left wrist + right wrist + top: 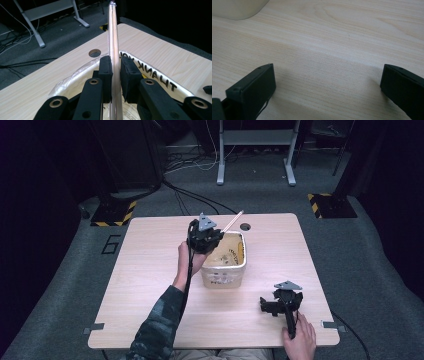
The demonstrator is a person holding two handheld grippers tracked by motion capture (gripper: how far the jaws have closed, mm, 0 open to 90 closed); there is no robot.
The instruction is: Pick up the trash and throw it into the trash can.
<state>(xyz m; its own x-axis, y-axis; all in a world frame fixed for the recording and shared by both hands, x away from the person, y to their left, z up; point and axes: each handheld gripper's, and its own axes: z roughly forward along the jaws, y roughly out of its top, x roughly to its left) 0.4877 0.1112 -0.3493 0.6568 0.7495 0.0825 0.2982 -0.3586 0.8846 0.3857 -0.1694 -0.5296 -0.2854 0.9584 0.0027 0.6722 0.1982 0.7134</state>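
Table (150, 270), light wood. White tub (226, 265) near table centre, lettered rim, what may be a printed sheet inside. Left tool (204, 239) at the tub's left rim, jaws pinching a long wrapped stick (113, 45) that slants up past the tub's far edge. Right tool (280, 304) resting on the table, well right of and nearer than the tub, jaws spread wide.
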